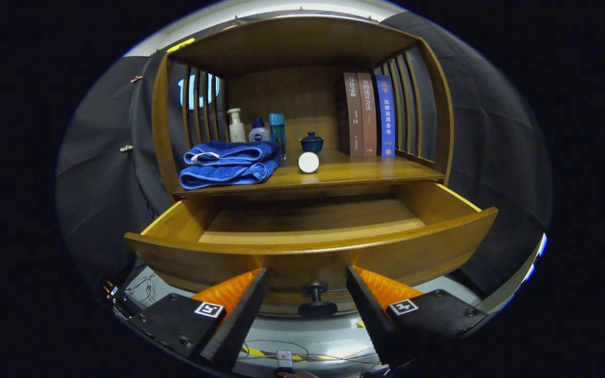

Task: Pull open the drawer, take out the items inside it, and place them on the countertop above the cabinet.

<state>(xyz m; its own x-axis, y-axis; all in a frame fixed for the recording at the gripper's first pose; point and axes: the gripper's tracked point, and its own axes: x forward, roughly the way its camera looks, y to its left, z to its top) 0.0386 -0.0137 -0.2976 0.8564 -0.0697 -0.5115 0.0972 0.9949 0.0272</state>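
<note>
The wooden drawer (313, 247) stands pulled out toward me, and the part of its floor that I can see is bare. Its dark knob (316, 300) sits on the drawer front, between my two fingers but not touched by them. My gripper (308, 286) is open, with its fingers level with the drawer front's lower edge. On the countertop (365, 170) above the drawer lie a folded blue towel (226, 164), a white round item (308, 162), a small blue lidded cup (312, 142), a white pump bottle (236, 126), a blue-capped bottle (258, 131) and a teal bottle (277, 131).
Three books (368, 115) stand upright at the right of the countertop. Slatted side panels and a wooden top close in the shelf space. Cables lie on the pale floor (302, 341) below the drawer.
</note>
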